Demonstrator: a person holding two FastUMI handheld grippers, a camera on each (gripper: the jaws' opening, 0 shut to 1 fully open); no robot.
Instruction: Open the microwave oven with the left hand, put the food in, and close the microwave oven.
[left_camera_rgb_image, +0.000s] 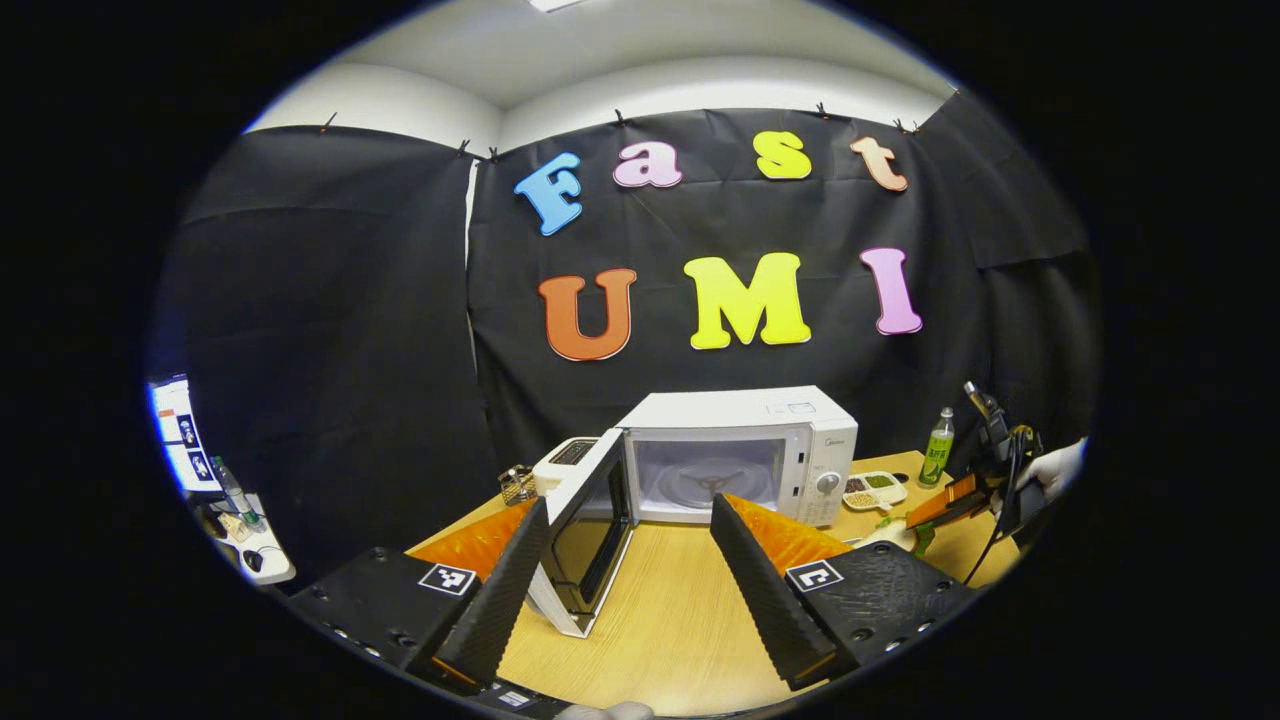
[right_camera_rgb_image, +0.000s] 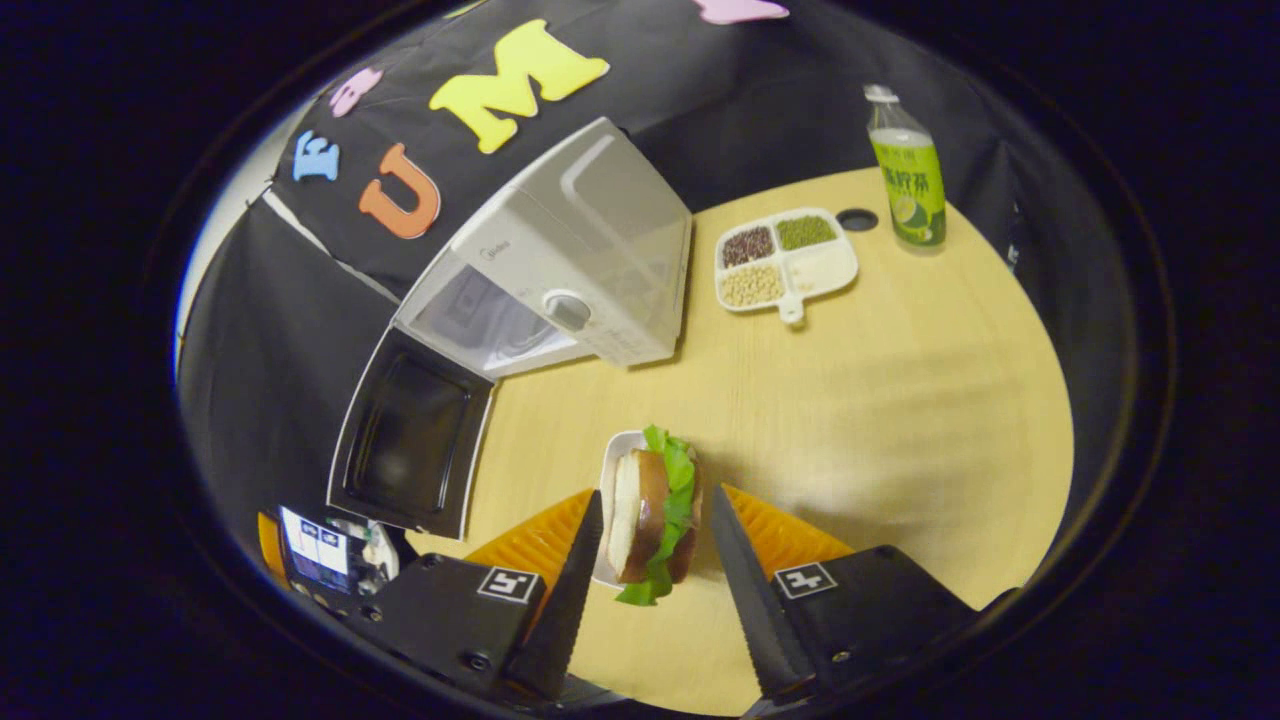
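Between the fingers of the right gripper (right_camera_rgb_image: 648, 580) sits a sandwich (right_camera_rgb_image: 655, 520) on a small white plate (right_camera_rgb_image: 612, 470); whether both fingers press on it cannot be told. It hangs over the wooden table (right_camera_rgb_image: 900, 420), near the white microwave (right_camera_rgb_image: 560, 270), whose door (right_camera_rgb_image: 410, 440) stands wide open. Behind are a divided tray of beans (right_camera_rgb_image: 785, 260) and a green bottle (right_camera_rgb_image: 908, 170). Facing the oven's cavity, the left gripper (left_camera_rgb_image: 625, 575) is spread apart and holds nothing.
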